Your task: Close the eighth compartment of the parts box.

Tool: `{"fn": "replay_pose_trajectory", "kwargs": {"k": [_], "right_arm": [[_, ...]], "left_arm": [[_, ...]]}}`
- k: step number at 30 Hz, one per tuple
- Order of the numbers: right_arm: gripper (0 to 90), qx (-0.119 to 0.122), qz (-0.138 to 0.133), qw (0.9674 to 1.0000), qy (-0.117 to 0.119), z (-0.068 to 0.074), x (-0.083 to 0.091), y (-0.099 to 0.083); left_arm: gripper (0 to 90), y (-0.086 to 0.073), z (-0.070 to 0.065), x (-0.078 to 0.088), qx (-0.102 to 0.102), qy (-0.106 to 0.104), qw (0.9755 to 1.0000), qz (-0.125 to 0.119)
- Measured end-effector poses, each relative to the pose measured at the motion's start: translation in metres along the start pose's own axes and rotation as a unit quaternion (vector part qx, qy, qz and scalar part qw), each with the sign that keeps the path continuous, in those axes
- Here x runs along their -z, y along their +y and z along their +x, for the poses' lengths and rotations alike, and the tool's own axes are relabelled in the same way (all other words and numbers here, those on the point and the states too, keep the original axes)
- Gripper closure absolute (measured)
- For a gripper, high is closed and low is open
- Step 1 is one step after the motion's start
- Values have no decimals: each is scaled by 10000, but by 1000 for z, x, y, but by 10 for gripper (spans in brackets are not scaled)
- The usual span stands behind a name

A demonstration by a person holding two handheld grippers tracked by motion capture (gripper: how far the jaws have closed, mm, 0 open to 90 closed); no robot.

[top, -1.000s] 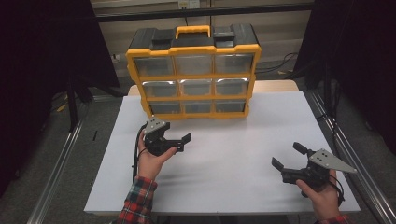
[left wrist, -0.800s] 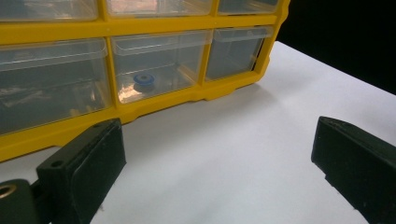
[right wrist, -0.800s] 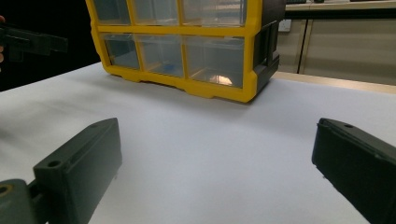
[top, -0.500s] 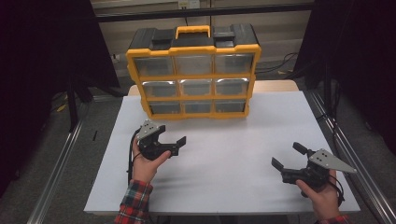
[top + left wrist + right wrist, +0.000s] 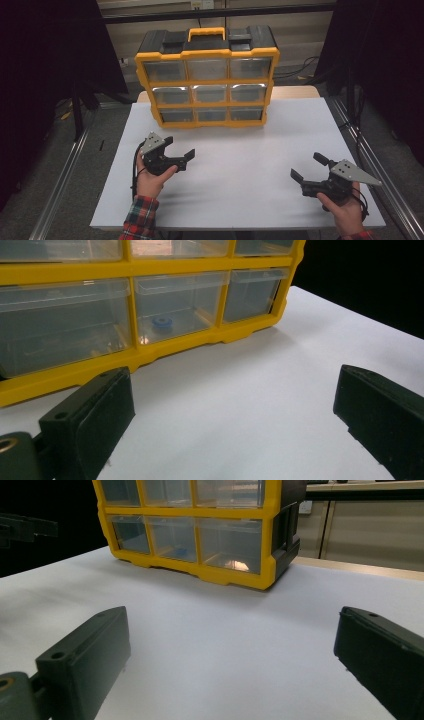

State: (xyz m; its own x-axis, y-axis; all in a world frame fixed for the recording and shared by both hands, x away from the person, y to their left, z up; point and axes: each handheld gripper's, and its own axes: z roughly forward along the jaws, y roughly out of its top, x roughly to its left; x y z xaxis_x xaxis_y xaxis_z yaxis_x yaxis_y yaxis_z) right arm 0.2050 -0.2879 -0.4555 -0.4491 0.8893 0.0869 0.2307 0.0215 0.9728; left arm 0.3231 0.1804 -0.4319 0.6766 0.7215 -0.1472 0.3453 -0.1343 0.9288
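Both the left gripper (image 5: 178, 148) and right gripper (image 5: 309, 168) are held wide open and empty above the white table (image 5: 250, 150). Ahead stands the yellow drawer organizer (image 5: 207, 75), unobstructed; a small blue part (image 5: 161, 323) is dimly seen inside one bottom drawer.

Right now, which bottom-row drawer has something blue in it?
The bottom middle drawer of the organizer: a small blue ring lies inside; the drawers beside it look empty.
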Motion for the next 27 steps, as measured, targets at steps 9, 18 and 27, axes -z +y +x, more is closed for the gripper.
{"fn": "replay_pose_trajectory", "kwargs": {"k": [9,18,27], "right_arm": [[9,7,-6,10000,11,0,0,0],[9,-3,-8,10000,-1,0,0,0],[9,-1,-12,10000,-9,0,0,0]], "left_arm": [[31,-4,4,9,38,70,9999,-61],[30,-9,12,17,53,138,9999,-87],[30,-13,16,27,113,187,9996,-172]]}}
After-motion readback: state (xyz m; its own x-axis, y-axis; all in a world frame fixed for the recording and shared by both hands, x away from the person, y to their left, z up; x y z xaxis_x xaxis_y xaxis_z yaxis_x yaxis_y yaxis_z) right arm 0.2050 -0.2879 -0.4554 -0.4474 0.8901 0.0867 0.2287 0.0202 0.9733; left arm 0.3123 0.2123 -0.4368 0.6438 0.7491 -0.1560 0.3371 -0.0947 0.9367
